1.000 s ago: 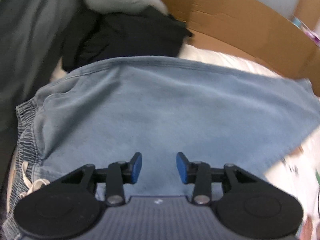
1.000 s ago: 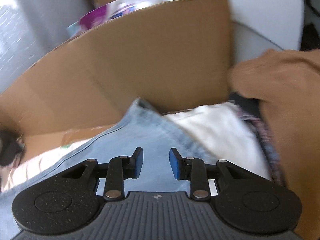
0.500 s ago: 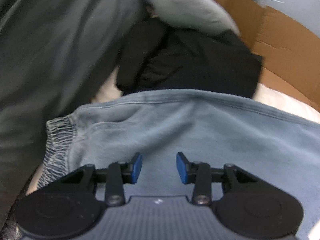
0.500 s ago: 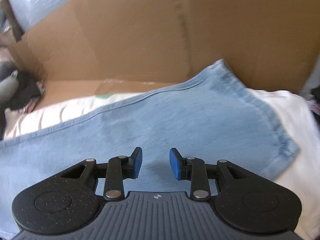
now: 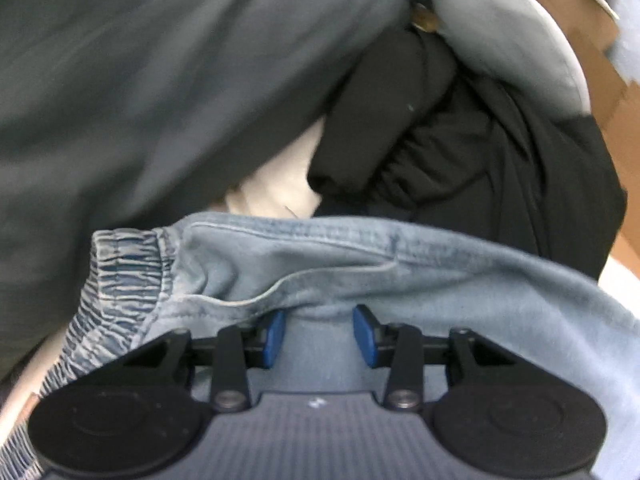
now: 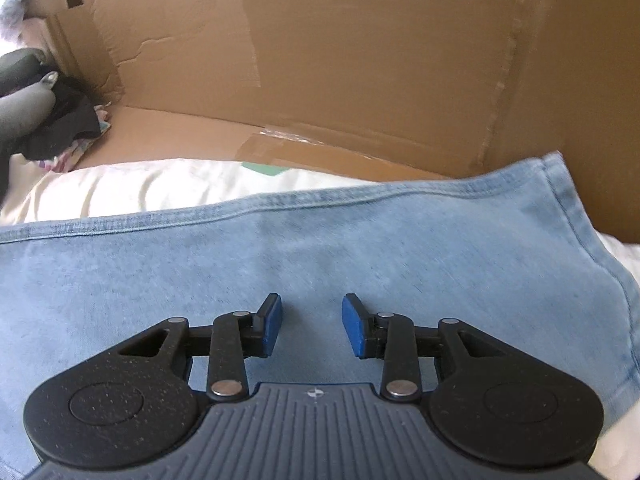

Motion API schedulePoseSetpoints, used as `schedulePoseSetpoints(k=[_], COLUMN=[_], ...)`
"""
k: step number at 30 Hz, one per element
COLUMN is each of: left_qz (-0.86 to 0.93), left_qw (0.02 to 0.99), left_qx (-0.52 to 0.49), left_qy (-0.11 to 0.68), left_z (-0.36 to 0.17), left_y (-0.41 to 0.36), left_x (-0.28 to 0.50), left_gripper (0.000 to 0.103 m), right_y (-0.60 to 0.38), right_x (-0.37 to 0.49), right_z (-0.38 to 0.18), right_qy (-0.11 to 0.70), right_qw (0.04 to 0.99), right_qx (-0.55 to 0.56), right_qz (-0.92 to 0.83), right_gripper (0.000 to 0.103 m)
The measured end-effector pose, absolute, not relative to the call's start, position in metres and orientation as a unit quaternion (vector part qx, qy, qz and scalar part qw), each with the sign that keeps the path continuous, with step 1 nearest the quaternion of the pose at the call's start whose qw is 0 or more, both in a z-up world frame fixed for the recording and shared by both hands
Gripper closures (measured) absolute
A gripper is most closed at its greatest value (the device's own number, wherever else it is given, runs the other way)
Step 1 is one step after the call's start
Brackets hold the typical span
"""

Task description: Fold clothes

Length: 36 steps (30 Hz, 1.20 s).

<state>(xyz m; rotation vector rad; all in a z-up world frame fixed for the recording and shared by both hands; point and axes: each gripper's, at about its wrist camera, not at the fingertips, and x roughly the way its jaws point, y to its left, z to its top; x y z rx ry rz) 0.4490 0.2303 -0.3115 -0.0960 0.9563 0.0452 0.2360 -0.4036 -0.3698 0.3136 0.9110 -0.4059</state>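
Note:
A pair of light blue denim-look trousers (image 5: 460,280) lies flat on a white sheet. Its gathered elastic waistband (image 5: 120,280) is at the left of the left wrist view. My left gripper (image 5: 319,336) is low over the cloth beside the pocket opening (image 5: 312,284). Its blue pads (image 5: 274,338) are apart, with a soft bulge of fabric rising between them, unpinched. The right wrist view shows the trouser leg (image 6: 360,248) and its hem (image 6: 568,208). My right gripper (image 6: 312,324) hovers over that leg with its jaws opening and nothing between them.
A large dark grey garment (image 5: 160,80), a crumpled black garment (image 5: 480,160) and a pale grey one (image 5: 500,32) crowd the waistband end. A cardboard box wall (image 6: 360,60) stands behind the leg. White sheet (image 6: 140,184) shows between them, and dark clothes (image 6: 60,124) lie at far left.
Both views have swung and dropped closer to the trousers. The left one has shifted toward the waistband and pocket. The right one now shows more of the leg. The right pads stand slightly wider.

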Motion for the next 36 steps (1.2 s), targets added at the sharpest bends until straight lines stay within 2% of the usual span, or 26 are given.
schedulePoseSetpoints(k=[2,8,17,28,30,32,33,36], left_qz=[0.023,-0.042,-0.113,-0.070,-0.062,-0.076,-0.093,-0.143], left_qw=[0.889,0.900,0.896,0.875,0.874,0.874,0.873,0.868], left_qx=[-0.037,-0.028,0.009,0.021,0.035,0.034,0.024,0.017], left_qy=[0.456,0.432,0.430,0.478,0.480,0.479,0.478,0.475], left_z=[-0.305,-0.284,-0.293,-0.294,-0.289,-0.283,-0.280,-0.271], left_y=[0.227,0.203,0.152,0.125,0.116,0.110,0.107,0.092], left_x=[0.446,0.431,0.460,0.497,0.494,0.486,0.482,0.470], left_gripper=[0.067,0.067,0.068,0.069,0.078,0.092,0.092,0.089], right_y=[-0.402,-0.404,-0.416,-0.417,-0.416,-0.412,-0.411,-0.399], right_x=[0.243,0.259,0.287,0.303,0.305,0.304,0.303,0.296], right_z=[-0.371,-0.372,-0.378,-0.380,-0.379,-0.374,-0.372,-0.360], right_qy=[0.434,0.432,0.426,0.422,0.425,0.423,0.419,0.405], right_qw=[0.868,0.871,0.872,0.874,0.872,0.872,0.873,0.883], right_qx=[0.143,0.130,0.133,0.115,0.113,0.114,0.116,0.110], right_qz=[-0.194,-0.195,-0.203,-0.210,-0.215,-0.221,-0.223,-0.209], right_gripper=[0.062,0.062,0.060,0.060,0.060,0.061,0.064,0.064])
